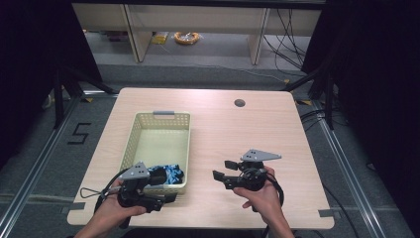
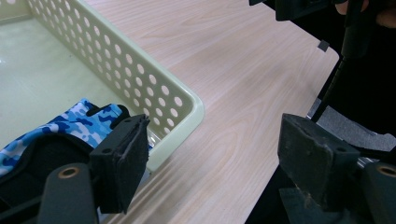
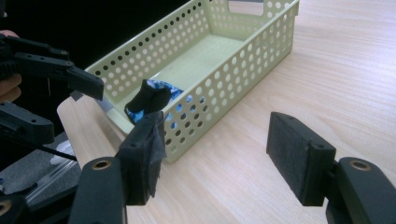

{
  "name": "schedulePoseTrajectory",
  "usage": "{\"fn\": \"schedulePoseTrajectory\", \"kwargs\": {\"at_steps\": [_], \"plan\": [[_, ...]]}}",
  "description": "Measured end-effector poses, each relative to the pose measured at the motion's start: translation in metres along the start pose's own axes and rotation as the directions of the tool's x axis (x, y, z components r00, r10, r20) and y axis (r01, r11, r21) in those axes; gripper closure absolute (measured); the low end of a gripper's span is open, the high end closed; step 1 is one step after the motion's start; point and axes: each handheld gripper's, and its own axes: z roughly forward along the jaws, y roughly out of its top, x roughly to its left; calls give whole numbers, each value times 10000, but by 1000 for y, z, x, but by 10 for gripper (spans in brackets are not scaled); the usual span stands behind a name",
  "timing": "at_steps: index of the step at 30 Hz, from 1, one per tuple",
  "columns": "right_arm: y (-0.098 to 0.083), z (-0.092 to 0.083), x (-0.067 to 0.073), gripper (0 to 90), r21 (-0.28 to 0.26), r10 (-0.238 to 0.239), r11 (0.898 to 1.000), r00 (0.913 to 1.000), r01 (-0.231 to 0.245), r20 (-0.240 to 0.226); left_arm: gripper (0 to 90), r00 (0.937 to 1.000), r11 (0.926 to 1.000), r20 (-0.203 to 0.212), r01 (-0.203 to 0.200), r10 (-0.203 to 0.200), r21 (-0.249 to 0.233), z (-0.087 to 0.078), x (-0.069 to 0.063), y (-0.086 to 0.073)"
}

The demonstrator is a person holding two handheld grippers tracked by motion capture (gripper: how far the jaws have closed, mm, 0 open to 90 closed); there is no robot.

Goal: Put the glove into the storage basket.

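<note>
Matt perforated plastic basket (image 1: 159, 130), camouflage cloth (image 2: 81, 119) inside it, on smooth wood-grain table (image 1: 237, 134).

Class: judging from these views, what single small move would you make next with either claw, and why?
Probably draw the left claw back from the basket. The blue camouflage cloth already lies inside at the near end, both claws stand open with nothing between the pads, and the right claw is apart over bare table.

Beyond the table (image 1: 277, 129), a yellow coil (image 1: 186, 37), perhaps cable.
</note>
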Motion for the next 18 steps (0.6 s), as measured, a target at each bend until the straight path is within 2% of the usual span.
{"fn": "schedulePoseTrajectory", "kwargs": {"at_steps": [1, 2, 4, 6, 7, 9, 10, 12, 14, 15, 16, 17, 18], "plan": [[-1, -1, 2, 377, 141, 290, 9995, 9995, -291, 84, 241, 10000, 10000, -34, -31, 31, 22, 0, -1, 0], [-1, -2, 1, 373, 169, 58, 9998, 9999, -60, 92, 239, 9999, 10000, -97, -47, 47, -11, 1, -2, -1], [-3, -1, 1, 366, 137, -68, 9999, 9999, 66, 119, 239, 9998, 9997, -35, -175, 175, 143, 1, -2, -2], [-5, -2, 2, 360, 196, 74, 9998, 9999, -75, 89, 237, 9998, 9999, -117, -161, 161, 53, 2, -4, -3], [-6, -2, 2, 359, 213, 2, 9998, 9999, -4, 108, 237, 9999, 9998, -2, -168, 168, 140, 2, -4, -3], [-8, -3, 3, 354, 221, 160, 9996, 9997, -164, 171, 237, 9997, 9997, 19, -238, 238, 114, 3, -5, -5], [-8, -3, 1, 351, 217, -173, 9996, 9997, 169, 161, 237, 9995, 9993, -16, -314, 314, 182, 3, -5, -5], [-10, -6, 4, 346, 302, 279, 9991, 9993, -286, 237, 237, 9997, 9996, 14, -257, 257, 130, 6, -7, -6], [-12, -7, 1, 338, 311, 44, 9995, 9996, -52, 267, 236, 9997, 9996, -67, -230, 231, 193, 7, -9, -8], [-13, -7, 1, 334, 272, -57, 9996, 9994, 48, 346, 236, 9995, 9992, 26, -308, 308, 259, 7, -9, -9], [-15, -8, 2, 332, 333, 221, 9992, 9993, -231, 299, 235, 9995, 9991, 24, -329, 329, 251, 8, -9, -10], [-15, -8, 0, 331, 321, 103, 9994, 9995, -113, 299, 235, 9994, 9988, 17, -334, 334, 353, 8, -10, -10], [-17, -9, 0, 330, 339, 188, 9992, 9993, -198, 323, 235, 9997, 9992, -9, -256, 256, 295, 9, -11, -11]]}}
